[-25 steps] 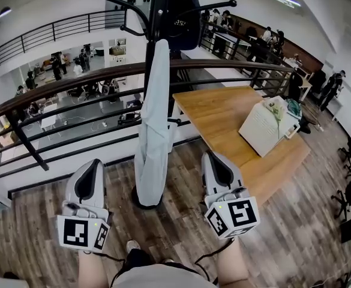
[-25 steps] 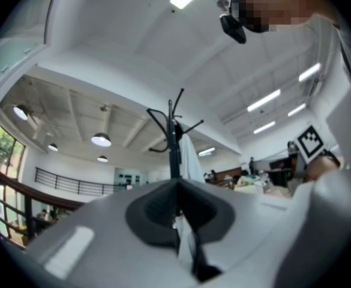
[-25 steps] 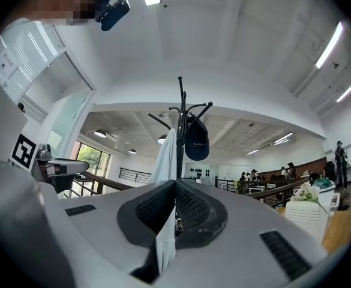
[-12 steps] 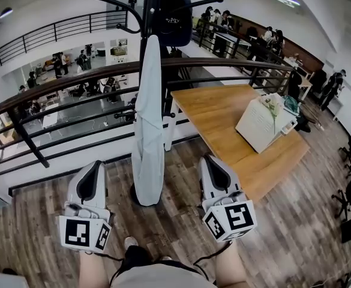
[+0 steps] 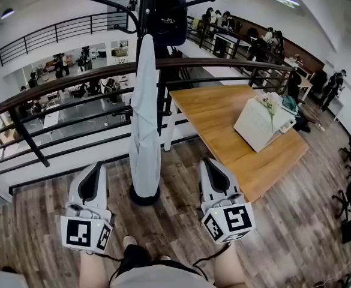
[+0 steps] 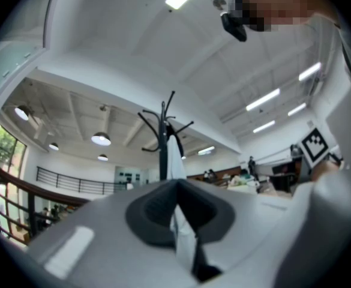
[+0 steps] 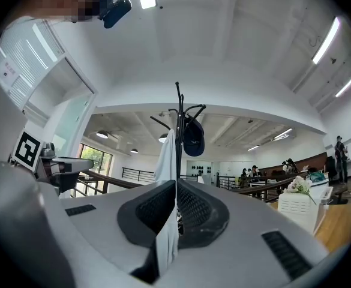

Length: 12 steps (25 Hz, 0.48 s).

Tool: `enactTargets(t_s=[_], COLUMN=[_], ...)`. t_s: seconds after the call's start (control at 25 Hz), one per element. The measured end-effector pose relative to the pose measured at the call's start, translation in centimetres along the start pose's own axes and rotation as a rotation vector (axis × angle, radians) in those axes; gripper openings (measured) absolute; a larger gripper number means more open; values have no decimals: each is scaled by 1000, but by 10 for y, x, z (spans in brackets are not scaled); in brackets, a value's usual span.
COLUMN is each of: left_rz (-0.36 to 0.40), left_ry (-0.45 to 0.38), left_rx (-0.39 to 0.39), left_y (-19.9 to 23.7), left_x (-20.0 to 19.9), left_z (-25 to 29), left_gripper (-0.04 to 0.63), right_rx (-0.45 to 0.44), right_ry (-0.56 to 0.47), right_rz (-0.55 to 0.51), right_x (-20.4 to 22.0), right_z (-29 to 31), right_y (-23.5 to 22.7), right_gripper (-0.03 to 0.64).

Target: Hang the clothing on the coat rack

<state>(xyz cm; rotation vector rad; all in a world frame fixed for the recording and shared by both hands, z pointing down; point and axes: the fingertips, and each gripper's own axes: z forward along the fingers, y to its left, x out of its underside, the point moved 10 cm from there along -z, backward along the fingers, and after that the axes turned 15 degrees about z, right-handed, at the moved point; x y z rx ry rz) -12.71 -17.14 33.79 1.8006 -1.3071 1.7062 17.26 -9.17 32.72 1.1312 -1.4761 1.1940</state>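
Drifted leftward, the coat rack (image 5: 147, 2) holds clothing (image 5: 144, 119) above wood floor (image 5: 175, 224); left gripper (image 5: 95, 168), right gripper (image 5: 209, 162) clenched empty.

Pale garment (image 5: 145, 125) draped down black coat rack (image 5: 147, 2), dark cap (image 5: 168, 15) higher up. Below, left claw (image 5: 96, 168) and right claw (image 5: 209, 163) flanking the base, clear of it. Wooden surface (image 5: 220, 116) at right.

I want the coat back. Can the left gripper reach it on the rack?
Probably yes: the coat hangs on the rack ahead of the left gripper, nothing between them. Its shut jaws must open first.
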Motion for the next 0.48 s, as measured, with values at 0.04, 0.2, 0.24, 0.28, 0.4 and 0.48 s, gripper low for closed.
enactTargets(t_s=[0.04,0.2,0.24,0.28,0.4,0.48], left_rz=[1,2,3,3,4,3], left_ry=[0,-2,-1,1,4,4], left_rx=[0,1,1,1,3,6], left_y=[-1,-6,-7,-8,-12,-14], left_x=[0,-1,-1,-1,-1,0], left_z=[0,2,3,3,5,7], left_gripper=[9,9,9,9,9,9], right_rx=[0,-2,-2,-3,-6,-7], right_ry=[0,-3,-3,-2,-3,-4], right_rz=[1,5,6,6,9,11], right_x=[0,1,1,1,2,2], right_z=[-1,-3,-3,-4,-4,-4], right_y=[-1,-5,-6,-8,-11,-13], right_gripper=[0,0,0,0,0,0])
